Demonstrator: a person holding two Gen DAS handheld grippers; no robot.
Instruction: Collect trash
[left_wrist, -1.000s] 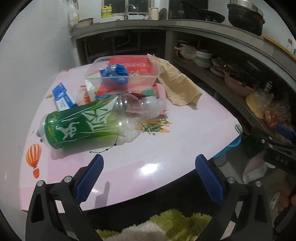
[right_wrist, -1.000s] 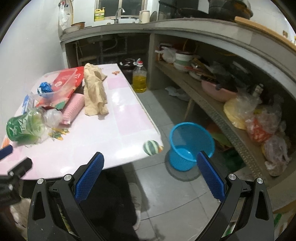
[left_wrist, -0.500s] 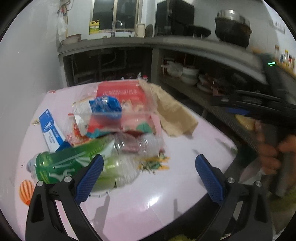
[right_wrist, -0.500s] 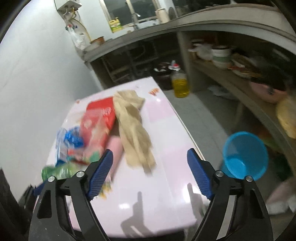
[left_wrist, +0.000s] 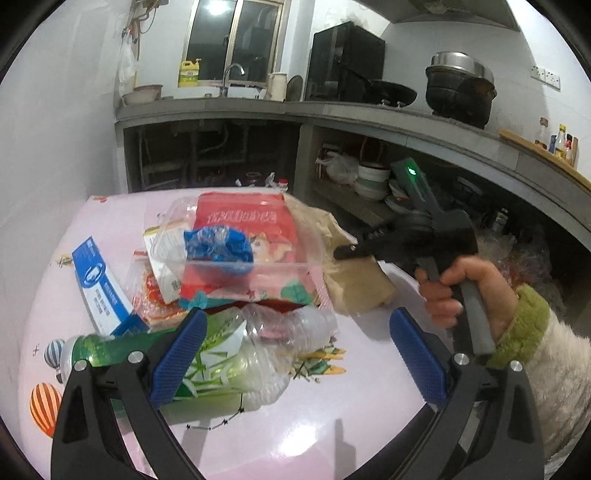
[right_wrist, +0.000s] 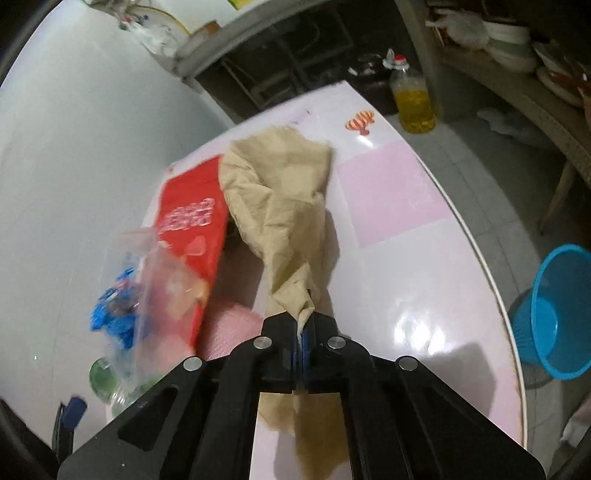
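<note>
A heap of trash lies on the pink table (left_wrist: 258, 432). It holds a crushed green-labelled plastic bottle (left_wrist: 207, 362), a clear plastic box (left_wrist: 236, 247) with a blue wrapper (left_wrist: 218, 243) inside, a red packet (left_wrist: 247, 221) and a blue-and-white carton (left_wrist: 99, 284). A tan cloth (right_wrist: 280, 206) lies beside the heap. My right gripper (right_wrist: 304, 325) is shut on a pinched fold of that cloth. In the left wrist view the right gripper (left_wrist: 343, 253) reaches in from the right, held by a hand. My left gripper (left_wrist: 295, 350) stands open above the bottle, touching nothing.
A blue basket (right_wrist: 557, 314) stands on the floor right of the table. A bottle of yellow oil (right_wrist: 412, 99) stands on the floor behind the table's far end. Grey counters with shelves of bowls (left_wrist: 373, 177) run along the back and right. A white wall is at the left.
My right gripper swung left over the table, came down onto the tan cloth and shut on it. My left gripper tilted up and edged toward the heap, staying open.
</note>
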